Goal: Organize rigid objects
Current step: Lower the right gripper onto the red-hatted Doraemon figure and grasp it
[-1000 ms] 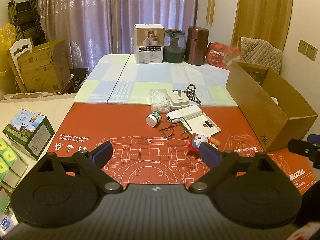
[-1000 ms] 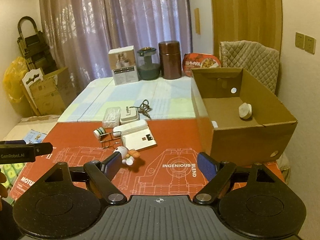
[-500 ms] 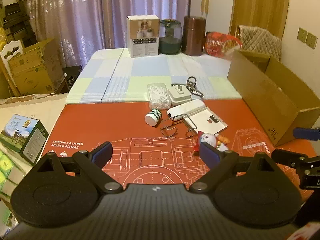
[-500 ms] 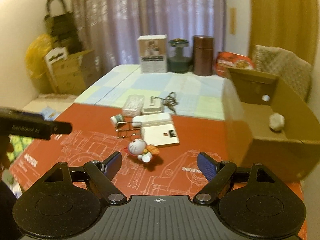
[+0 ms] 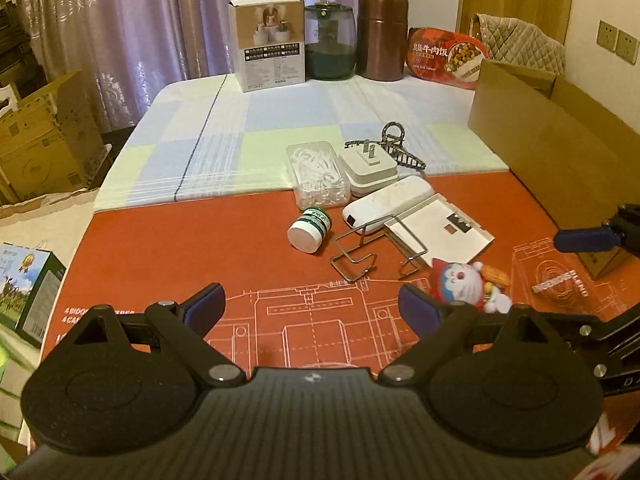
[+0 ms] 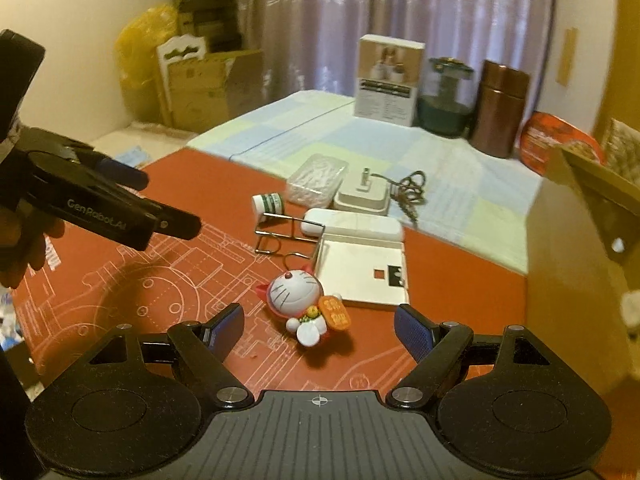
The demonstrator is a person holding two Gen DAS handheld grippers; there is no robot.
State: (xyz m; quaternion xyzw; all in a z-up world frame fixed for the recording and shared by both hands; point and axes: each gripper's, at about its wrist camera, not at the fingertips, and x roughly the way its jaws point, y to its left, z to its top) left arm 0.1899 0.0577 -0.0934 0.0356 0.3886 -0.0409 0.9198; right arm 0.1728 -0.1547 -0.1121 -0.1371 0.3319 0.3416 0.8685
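Note:
A cluster of small items lies on the red mat (image 5: 168, 248): a Doraemon figure (image 6: 298, 294) (image 5: 460, 282), a flat white box (image 6: 364, 270), a white case (image 5: 386, 206), a wire rack (image 5: 360, 252), a small white bottle (image 5: 310, 230), a clear box (image 5: 318, 174) and a white charger (image 5: 370, 164). My right gripper (image 6: 318, 330) is open, just before the Doraemon figure, which lies between its fingertips' line. My left gripper (image 5: 312, 310) is open and empty over the mat, left of the figure. The cardboard box (image 5: 548, 152) stands at the right.
At the table's far end stand a white carton (image 5: 268, 46), a dark glass jar (image 5: 330, 42), a brown canister (image 5: 382, 38) and a red food pack (image 5: 446, 56). A hair claw (image 5: 400, 148) lies behind the charger. Cardboard boxes (image 5: 44, 140) stand left of the table.
My right gripper has swung left from the cardboard box and come down close to the Doraemon figure. My left gripper has moved forward a little over the mat. Both stay open.

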